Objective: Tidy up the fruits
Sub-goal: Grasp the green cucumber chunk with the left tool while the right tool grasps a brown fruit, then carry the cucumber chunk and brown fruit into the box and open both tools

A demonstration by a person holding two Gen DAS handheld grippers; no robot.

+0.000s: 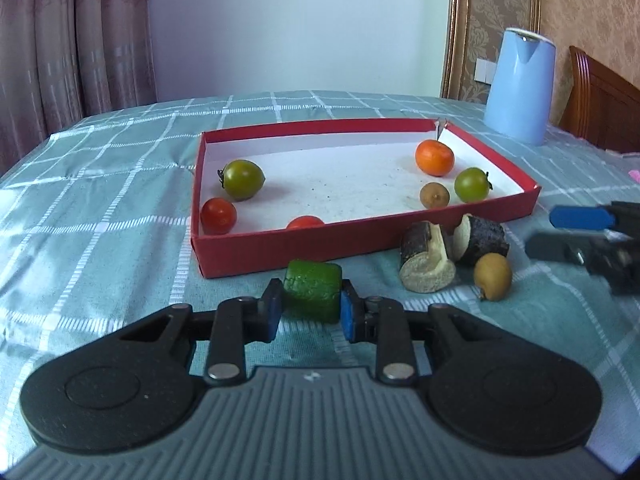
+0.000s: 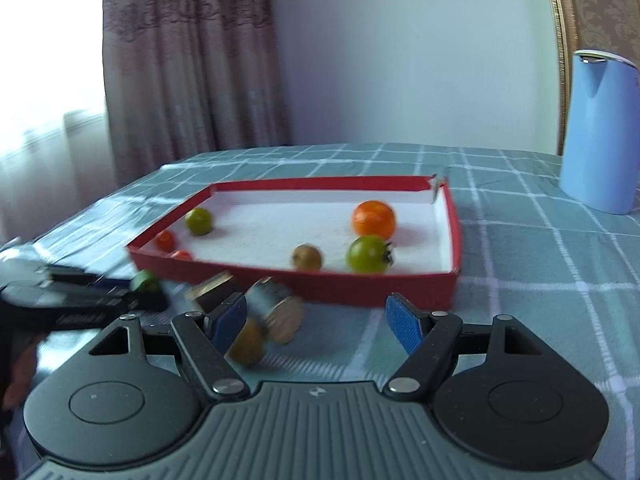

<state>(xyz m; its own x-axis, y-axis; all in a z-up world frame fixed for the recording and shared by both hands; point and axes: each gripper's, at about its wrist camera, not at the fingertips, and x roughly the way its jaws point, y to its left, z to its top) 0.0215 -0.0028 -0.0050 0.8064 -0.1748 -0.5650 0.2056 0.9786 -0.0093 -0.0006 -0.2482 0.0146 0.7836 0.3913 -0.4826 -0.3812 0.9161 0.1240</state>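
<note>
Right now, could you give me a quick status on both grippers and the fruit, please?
Left gripper shut on green chunk, outside red tray. Right gripper open, empty. Nothing blocking the tray.

Red box wall [image 1: 280, 246] hides most of one red tomato [image 1: 305, 222].

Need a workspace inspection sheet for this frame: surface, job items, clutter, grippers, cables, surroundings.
Surface: checked teal tablecloth.
Job's things: red tray holds an orange, two green tomatoes, two red tomatoes and a brown fruit; green chunk, two cut dark pieces and brown fruit lie outside.
Clutter: blue kettle.
Grippers: left gripper shut on green chunk; right gripper open.
Cables: nothing seen.
Surroundings: curtains, wooden chair.
</note>
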